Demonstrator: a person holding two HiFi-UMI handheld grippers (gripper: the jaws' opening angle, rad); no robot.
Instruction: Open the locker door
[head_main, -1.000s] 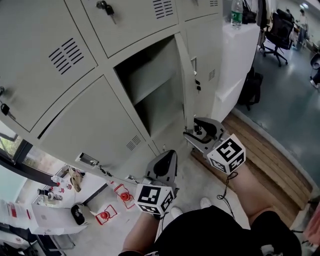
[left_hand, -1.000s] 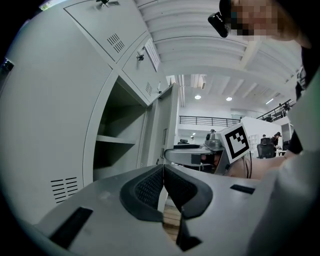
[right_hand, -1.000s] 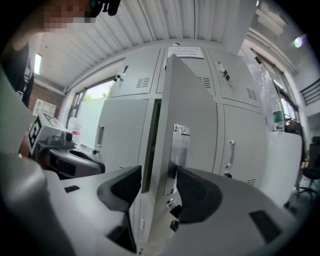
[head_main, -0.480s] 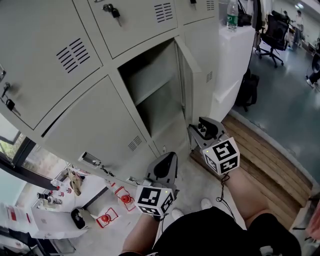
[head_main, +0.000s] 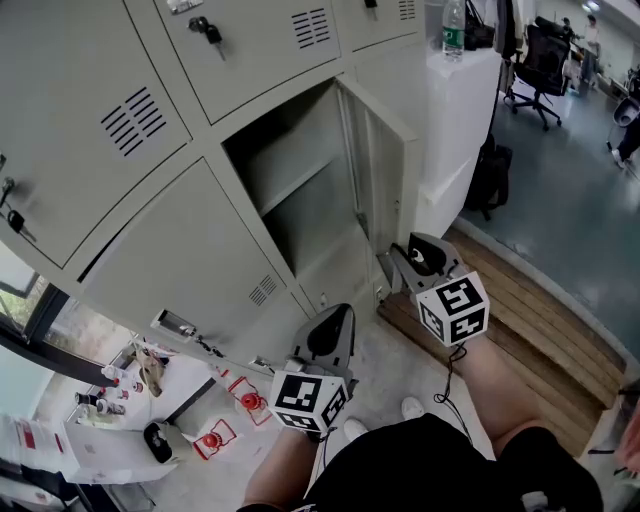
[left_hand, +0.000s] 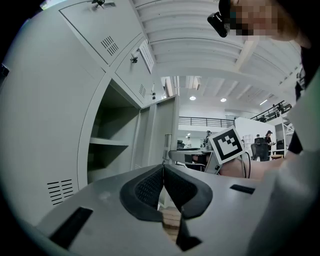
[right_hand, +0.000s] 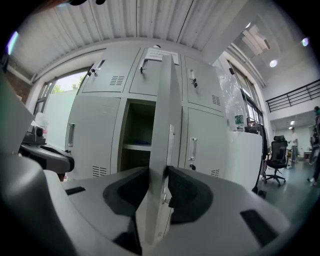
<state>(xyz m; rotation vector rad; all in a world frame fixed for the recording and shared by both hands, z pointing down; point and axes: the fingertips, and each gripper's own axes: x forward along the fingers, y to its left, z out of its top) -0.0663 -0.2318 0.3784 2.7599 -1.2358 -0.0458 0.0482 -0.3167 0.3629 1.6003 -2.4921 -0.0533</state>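
The grey locker door (head_main: 388, 190) stands partly open, edge-on to me, in front of its open compartment (head_main: 300, 190) with a shelf inside. My right gripper (head_main: 392, 264) is at the door's lower free edge. In the right gripper view the door edge (right_hand: 162, 125) fills the gap of the right gripper (right_hand: 159, 182); the jaws are closing and both pads touch the door. My left gripper (head_main: 334, 316) hangs lower, away from the lockers, and in its own view the left gripper (left_hand: 163, 172) is shut with nothing in it.
Closed lockers surround the opening, one above with keys (head_main: 205, 30) in its lock. A white cabinet (head_main: 460, 110) with a water bottle (head_main: 453, 30) stands right of the door. A wooden platform (head_main: 520, 320) and a black bag (head_main: 490, 175) are nearby. Small items (head_main: 150, 400) lie at lower left.
The right gripper's jaws have narrowed from wide open onto the door's edge. The door appears swung a little further out. The left gripper has not moved.
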